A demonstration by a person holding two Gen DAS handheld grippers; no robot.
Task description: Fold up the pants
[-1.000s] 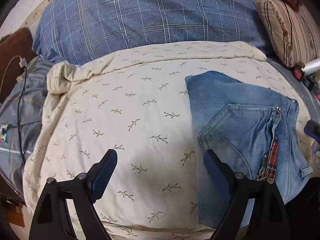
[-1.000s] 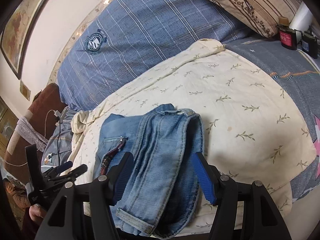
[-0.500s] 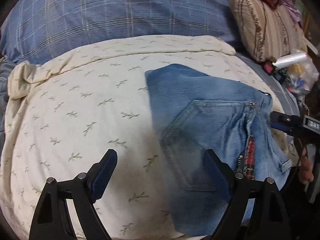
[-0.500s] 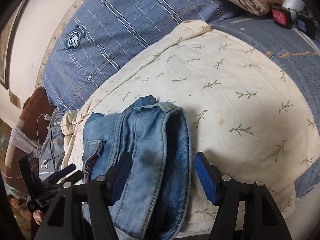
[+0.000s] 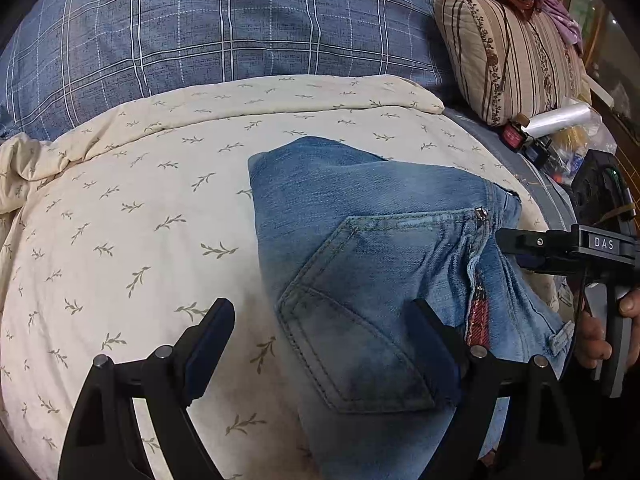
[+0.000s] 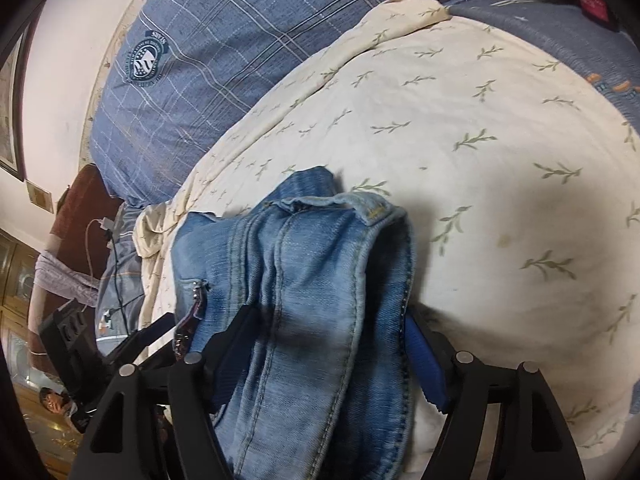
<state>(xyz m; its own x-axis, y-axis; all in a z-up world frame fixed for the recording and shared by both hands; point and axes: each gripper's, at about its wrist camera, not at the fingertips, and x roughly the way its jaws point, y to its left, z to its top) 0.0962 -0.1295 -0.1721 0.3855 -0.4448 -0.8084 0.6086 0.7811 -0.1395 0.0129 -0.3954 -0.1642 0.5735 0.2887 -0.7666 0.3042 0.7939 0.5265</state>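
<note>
Folded blue jeans (image 5: 360,248) lie on a cream leaf-print quilt (image 5: 132,216); a back pocket and a red-trimmed zip face up. My left gripper (image 5: 324,344) stands open at their near left edge, one finger over the quilt, the other over the pocket. In the right wrist view the right gripper (image 6: 328,354) straddles the folded leg bundle (image 6: 312,280). Its jaws are opening, with denim filling the gap and hiding part of the right pad. The right gripper (image 5: 516,246) also shows in the left view by the waistband. The left gripper (image 6: 152,334) shows at the lower left of the right view.
A blue plaid duvet (image 5: 240,32) is piled behind the quilt. A striped cushion (image 5: 516,52) and small bottles and a plastic roll (image 5: 556,120) sit at the right. A hand (image 5: 592,336) holds the right gripper. A charging cable (image 6: 100,232) hangs off the bed's far side.
Both grippers have come lower and closer to the jeans. The left view has swung right, so the jeans sit nearer its centre. The right jaws have widened and now straddle the folded legs.
</note>
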